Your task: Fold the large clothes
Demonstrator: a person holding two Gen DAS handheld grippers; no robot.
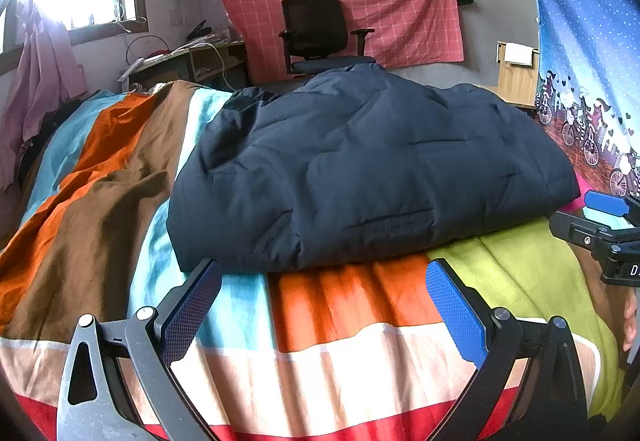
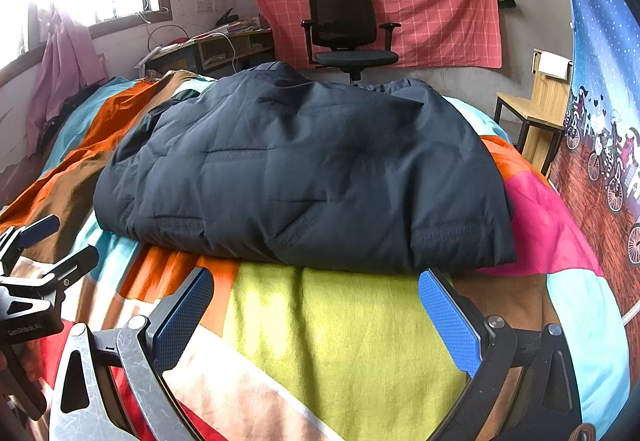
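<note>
A dark navy quilted jacket (image 1: 360, 169) lies folded into a thick bundle on the bed's striped cover (image 1: 340, 321); the right wrist view shows the jacket (image 2: 304, 177) from its right side. My left gripper (image 1: 322, 281) is open just short of the bundle's near edge, nothing between its blue pads. The right gripper (image 2: 316, 289) is also open and empty, just in front of the same near edge, over a green patch of the cover (image 2: 340, 341). Each gripper shows in the other's view: the right gripper (image 1: 600, 217) at the far right, the left gripper (image 2: 44, 241) at the far left.
A black office chair (image 2: 348, 33) stands beyond the bed before a pink checked cloth (image 2: 420, 1). A cluttered desk (image 1: 192, 61) sits at the back left under a bright window. A wooden stand (image 2: 536, 113) and a blue patterned curtain (image 2: 600, 121) line the right side.
</note>
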